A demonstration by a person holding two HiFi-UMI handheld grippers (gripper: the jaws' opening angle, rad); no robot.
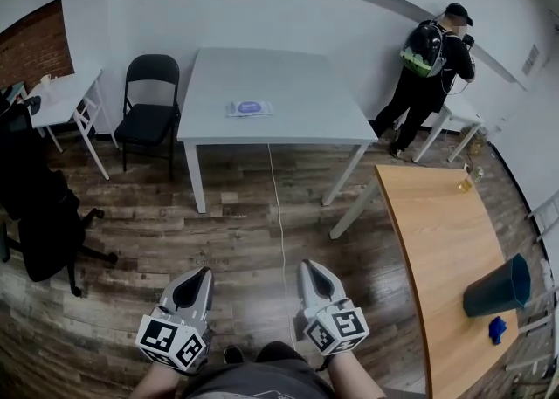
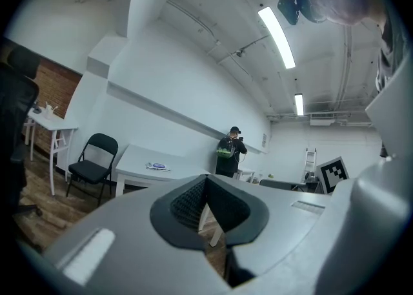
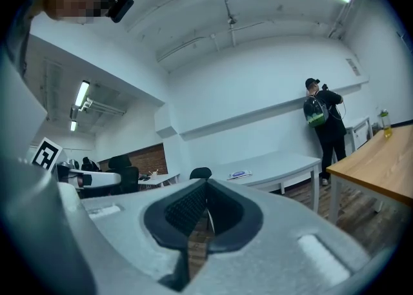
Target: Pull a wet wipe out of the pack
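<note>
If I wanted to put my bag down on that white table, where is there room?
Nearly everywhere. The white table holds only the wipe pack, left of centre near the front edge. The right half, toward the standing person, is bare, as is the strip along the wall. It is crowded only at the left end, where the black chair stands close.

Open floor (image 1: 218,240) up to white table's (image 1: 288,74) near edge, thin cable (image 1: 280,223) across it, tabletop bare around wipe pack (image 1: 249,108) by near edge, folding chair (image 1: 150,105) off left edge, wooden table (image 1: 441,240) flanking right, person (image 1: 432,74) past far-right corner
</note>
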